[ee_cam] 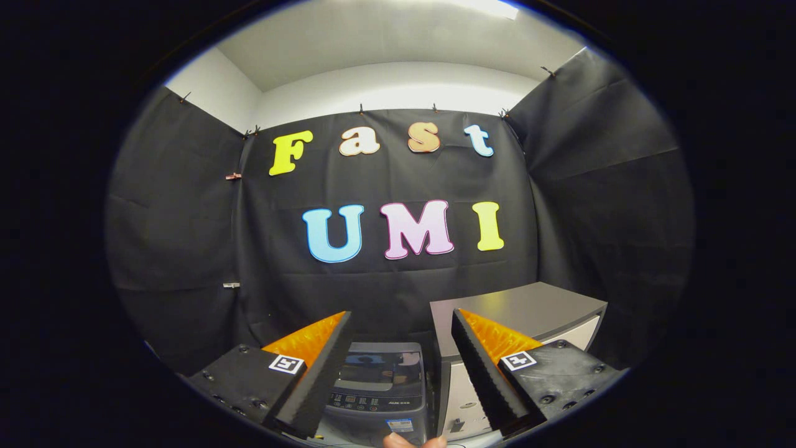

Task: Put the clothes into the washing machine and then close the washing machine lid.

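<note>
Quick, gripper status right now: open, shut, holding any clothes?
Gripper: open, fingers spread wide with nothing between them, aimed at the washing machine just ahead, whose lid looks closed.

Booth enclosure: black cloth (385, 280) hangs on 3 sides, forming a back wall and 2 angled side panels. The cloth is fastened along its top edge by small clips (361, 110) (several visible at centre top and at both upper corners); 2 further clips sit on the left seam. Creases run across the right panel. Above the cloth, a plain white wall (398, 87) and white ceiling (373, 37) are visible, with a bright ceiling light (491, 7) at upper right. At lower right stands a cabinet (528, 311) with a grey top and pale front.
</note>
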Available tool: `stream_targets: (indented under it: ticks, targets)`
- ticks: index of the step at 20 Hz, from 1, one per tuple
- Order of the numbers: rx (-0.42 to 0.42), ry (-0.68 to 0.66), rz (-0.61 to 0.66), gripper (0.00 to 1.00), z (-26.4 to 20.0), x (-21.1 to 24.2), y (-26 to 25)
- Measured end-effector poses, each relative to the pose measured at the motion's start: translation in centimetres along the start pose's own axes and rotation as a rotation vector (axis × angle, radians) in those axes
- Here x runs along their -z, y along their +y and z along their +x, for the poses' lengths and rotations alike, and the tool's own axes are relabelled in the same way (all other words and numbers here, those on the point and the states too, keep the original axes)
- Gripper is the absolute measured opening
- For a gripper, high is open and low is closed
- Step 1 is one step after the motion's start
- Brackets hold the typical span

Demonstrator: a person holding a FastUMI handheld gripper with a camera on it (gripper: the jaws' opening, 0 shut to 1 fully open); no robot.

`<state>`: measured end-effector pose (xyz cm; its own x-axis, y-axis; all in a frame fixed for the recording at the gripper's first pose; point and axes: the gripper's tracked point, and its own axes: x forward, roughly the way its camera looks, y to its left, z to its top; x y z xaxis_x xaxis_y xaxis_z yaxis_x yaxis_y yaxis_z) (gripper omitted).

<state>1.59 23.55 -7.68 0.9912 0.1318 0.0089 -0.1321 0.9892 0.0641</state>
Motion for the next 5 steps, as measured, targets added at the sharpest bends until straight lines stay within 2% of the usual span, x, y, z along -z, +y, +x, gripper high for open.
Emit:
stream_targets:
  ticks: [5]
  targets:
    - [-0.001,-0.003,-0.006,0.99,-0.09,-0.12,0.15]
